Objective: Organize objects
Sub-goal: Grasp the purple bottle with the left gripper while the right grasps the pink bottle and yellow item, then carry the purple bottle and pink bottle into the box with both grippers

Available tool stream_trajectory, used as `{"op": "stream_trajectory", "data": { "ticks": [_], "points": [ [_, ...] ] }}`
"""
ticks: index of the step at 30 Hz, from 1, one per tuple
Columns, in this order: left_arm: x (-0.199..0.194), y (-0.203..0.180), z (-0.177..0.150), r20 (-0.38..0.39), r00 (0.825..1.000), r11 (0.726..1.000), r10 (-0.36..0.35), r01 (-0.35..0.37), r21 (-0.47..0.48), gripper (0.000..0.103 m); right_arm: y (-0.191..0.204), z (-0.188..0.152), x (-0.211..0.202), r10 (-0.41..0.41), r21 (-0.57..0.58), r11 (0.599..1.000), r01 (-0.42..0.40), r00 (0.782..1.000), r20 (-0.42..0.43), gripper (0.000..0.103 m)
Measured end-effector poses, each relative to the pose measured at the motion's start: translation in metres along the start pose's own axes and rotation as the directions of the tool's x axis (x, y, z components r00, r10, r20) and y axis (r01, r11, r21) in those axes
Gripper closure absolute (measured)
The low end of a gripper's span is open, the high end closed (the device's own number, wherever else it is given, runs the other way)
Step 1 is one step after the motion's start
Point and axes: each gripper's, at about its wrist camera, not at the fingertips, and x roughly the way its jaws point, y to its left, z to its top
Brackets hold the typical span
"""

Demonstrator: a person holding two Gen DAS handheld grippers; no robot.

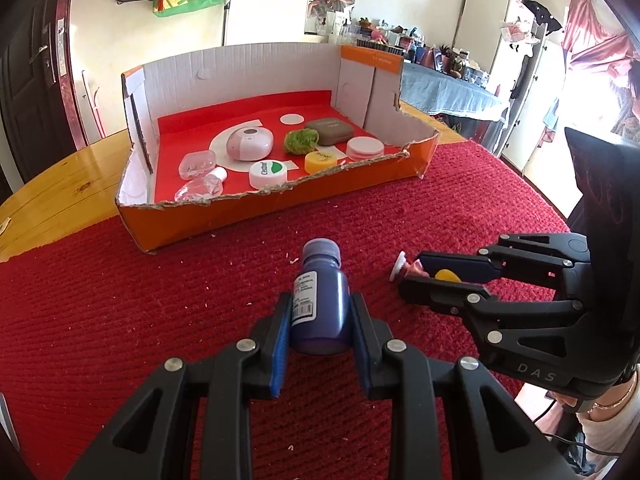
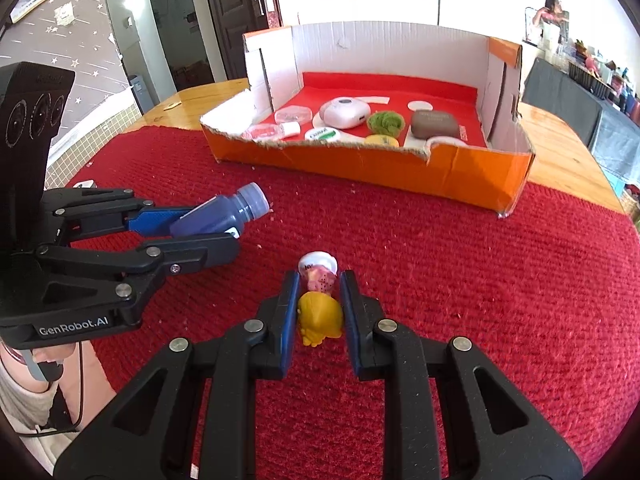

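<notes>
My left gripper [image 1: 321,309] is shut on a purple bottle [image 1: 320,280] with a purple cap, held tilted just above the red mat; the cap points toward the box. From the right wrist view the same bottle [image 2: 224,212] sticks out of the left gripper [image 2: 216,226]. My right gripper [image 2: 320,285] is shut on a small figurine [image 2: 320,312] with yellow hair, a pink body and a white base. In the left wrist view the right gripper [image 1: 414,274] holds the figurine [image 1: 404,266] to the right of the bottle. An orange cardboard box [image 1: 280,204] with a red floor stands beyond both.
The box [image 2: 360,164] holds a pink-white round device [image 1: 250,144], a green fuzzy ball [image 1: 301,141], a grey-brown case [image 1: 329,131], a yellow jar [image 1: 320,161], a white jar [image 1: 268,173], a clear bottle [image 1: 200,188] and cotton pads [image 1: 365,147]. The red mat [image 1: 120,300] covers a wooden table [image 1: 60,184].
</notes>
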Motion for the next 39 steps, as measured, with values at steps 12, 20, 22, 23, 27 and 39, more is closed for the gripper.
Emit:
{"op": "stream_trajectory", "data": {
  "ticks": [12,20,22,23,27,39],
  "points": [
    [0.008,0.000,-0.002,-0.005,1.000,1.000,0.019,-0.019,0.000,0.066,0.001,-0.004,0.004,-0.032,-0.011,0.999,0.032,0.999,0.021,0.075],
    [0.012,-0.001,0.000,0.010,0.999,0.999,0.041,-0.041,0.011,0.073,0.011,-0.012,0.006,-0.042,-0.052,0.998,0.045,0.997,0.064,0.053],
    [0.012,-0.001,0.000,0.013,0.999,0.999,0.034,-0.034,0.010,0.075,0.011,-0.013,0.007,-0.045,-0.051,0.998,0.049,0.996,0.077,0.056],
    [0.011,-0.001,0.000,0.016,0.999,0.999,0.034,-0.034,0.009,0.075,0.011,-0.013,0.007,-0.048,-0.049,0.997,0.052,0.995,0.085,0.062],
    [0.005,-0.003,0.000,0.034,0.999,0.999,0.030,-0.031,0.009,0.075,0.007,-0.013,0.005,-0.043,-0.034,0.998,0.047,0.994,0.102,0.084],
    [-0.013,-0.010,0.002,0.081,0.996,0.999,0.033,-0.035,0.027,0.075,0.010,-0.010,-0.009,-0.019,-0.026,0.999,0.023,0.988,0.151,0.084]
  ]
}}
